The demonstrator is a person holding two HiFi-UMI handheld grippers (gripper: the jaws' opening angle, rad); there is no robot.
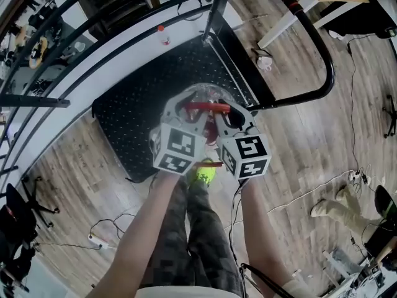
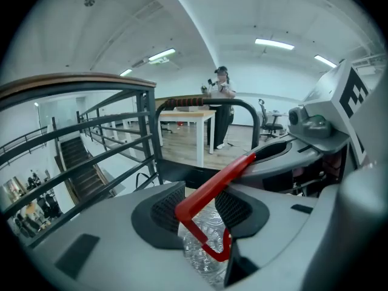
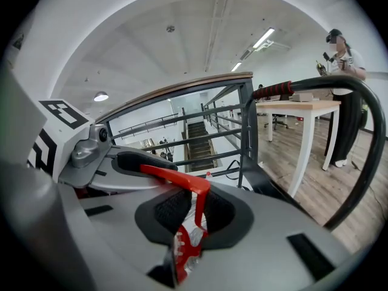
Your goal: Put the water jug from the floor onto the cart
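A clear water jug (image 1: 200, 94) with a red handle (image 1: 201, 107) hangs just above the black studded cart platform (image 1: 139, 101). My left gripper (image 1: 186, 112) and right gripper (image 1: 224, 113) face each other over it, each shut on one end of the handle. In the left gripper view the bent red handle (image 2: 212, 183) fills the wide gap of the left gripper (image 2: 200, 214), with the jug's clear body (image 2: 203, 256) below. In the right gripper view the right gripper (image 3: 193, 214) pinches a thin upright part of the handle (image 3: 197, 211). Most of the jug is hidden under the grippers.
The cart's black push bar (image 1: 327, 73) curves round at the right. A metal railing (image 1: 56, 54) and a white ledge with a small red-capped bottle (image 1: 163, 35) run behind the cart. A white table leg (image 1: 282, 23) stands at the far right. Cables (image 1: 108, 231) lie on the wood floor. A person (image 3: 345, 71) stands beyond.
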